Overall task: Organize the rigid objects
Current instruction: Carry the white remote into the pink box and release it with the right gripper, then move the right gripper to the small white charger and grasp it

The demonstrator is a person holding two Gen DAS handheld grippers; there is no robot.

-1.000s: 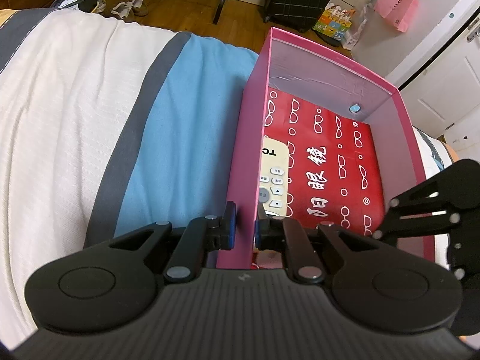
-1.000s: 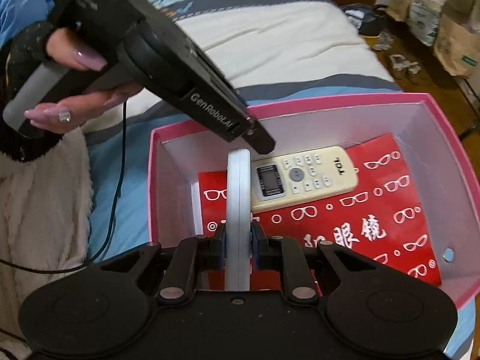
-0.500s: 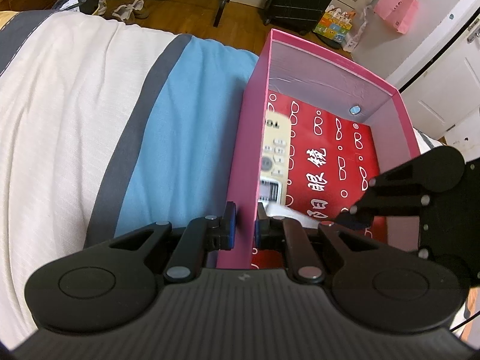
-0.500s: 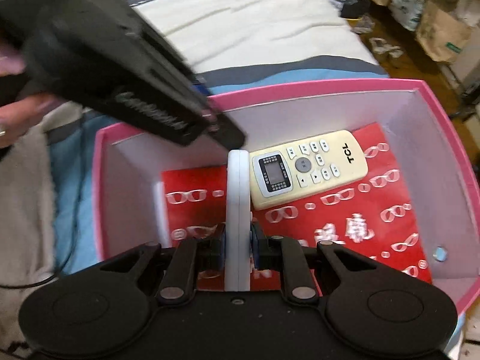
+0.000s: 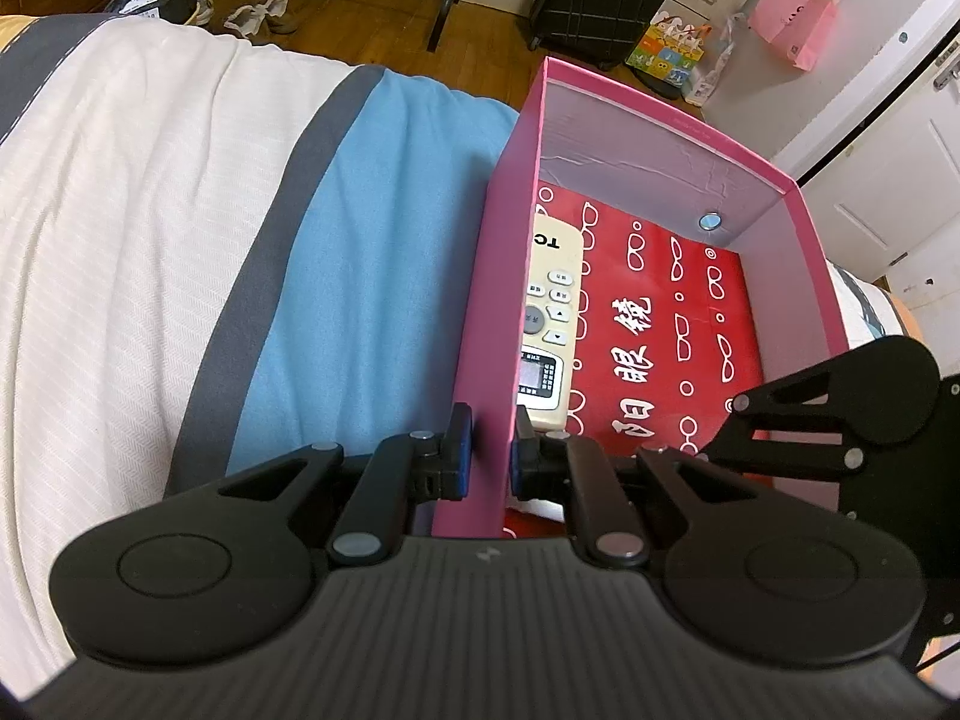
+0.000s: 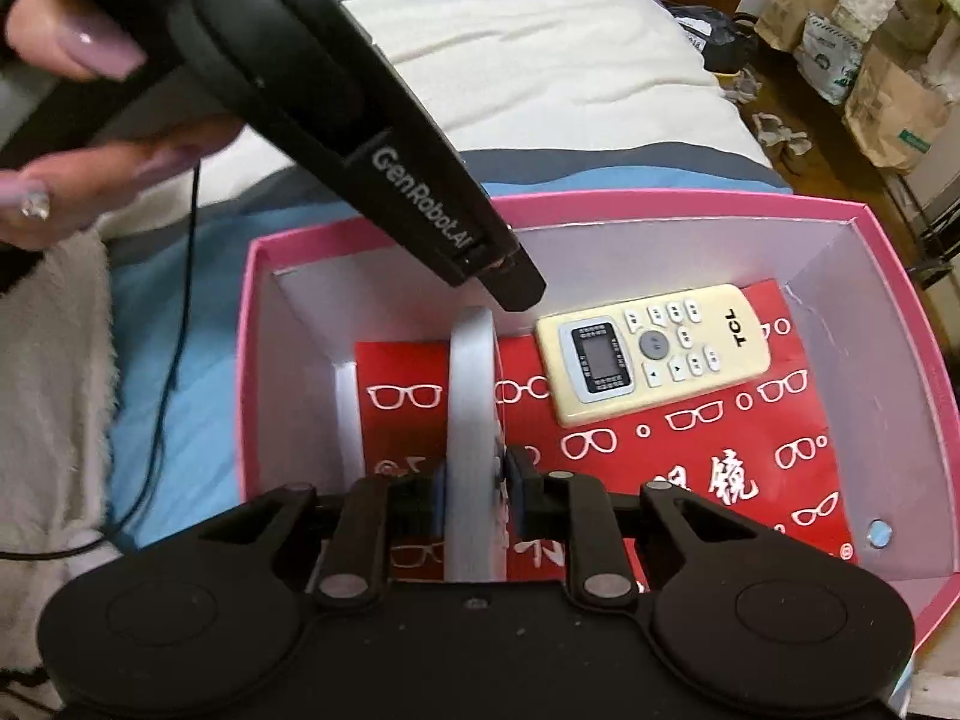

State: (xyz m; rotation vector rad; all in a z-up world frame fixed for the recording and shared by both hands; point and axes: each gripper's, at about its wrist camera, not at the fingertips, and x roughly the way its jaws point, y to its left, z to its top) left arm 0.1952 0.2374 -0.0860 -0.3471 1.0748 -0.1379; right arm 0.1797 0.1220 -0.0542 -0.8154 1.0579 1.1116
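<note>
Placing step: the left claw (image 5: 487,459) pinches the pink box (image 5: 501,276) wall; the right claw (image 6: 474,480) is opening around the white remote (image 6: 471,396) at lower centre. Next, lift clear.

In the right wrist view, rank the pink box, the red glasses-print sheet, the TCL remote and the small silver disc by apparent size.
1. pink box
2. red glasses-print sheet lining its floor
3. TCL remote
4. small silver disc

None look alike; all sit at similar depth in the box, so the order seems safe.
</note>
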